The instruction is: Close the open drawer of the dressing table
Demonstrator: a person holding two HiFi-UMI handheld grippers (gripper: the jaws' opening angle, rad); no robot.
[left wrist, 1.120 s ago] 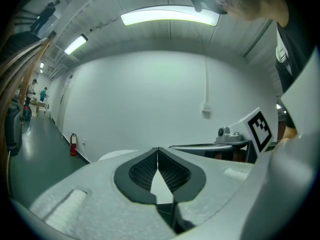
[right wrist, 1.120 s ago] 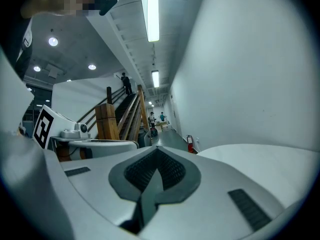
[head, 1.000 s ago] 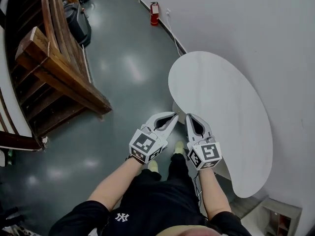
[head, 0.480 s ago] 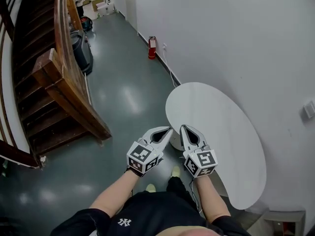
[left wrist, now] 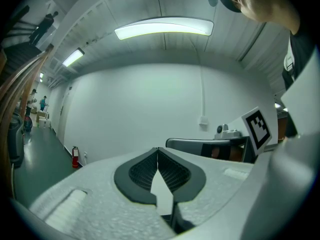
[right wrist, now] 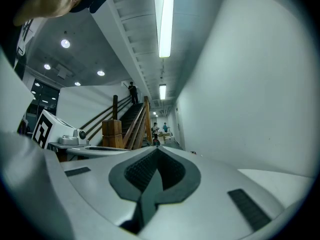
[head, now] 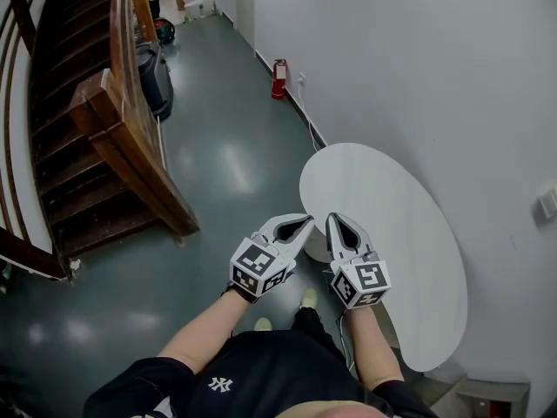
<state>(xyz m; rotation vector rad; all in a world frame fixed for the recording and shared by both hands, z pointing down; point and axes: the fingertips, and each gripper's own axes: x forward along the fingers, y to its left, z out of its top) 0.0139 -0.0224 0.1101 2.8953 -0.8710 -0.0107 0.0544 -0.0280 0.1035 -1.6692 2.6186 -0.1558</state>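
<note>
Head view: the left gripper [head: 304, 223] and the right gripper [head: 334, 220] sit side by side at centre, tips toward 12 o'clock. They are at the edge of the dressing table [head: 400, 225], whose white oval top spreads toward 3 o'clock along the wall; its drawer cannot be made out. A wooden staircase [head: 113, 138] stands at 10 o'clock.

Left gripper view: the jaws meet at the tips, nothing between them.

Right gripper view: the jaws are pressed together, empty.

From the lower centre of the frame the left forearm [head: 207, 331] and right forearm [head: 369, 347] reach forward. The left claw [head: 298, 222] and right claw [head: 334, 219] sit side by side, jaws together, empty.
</note>
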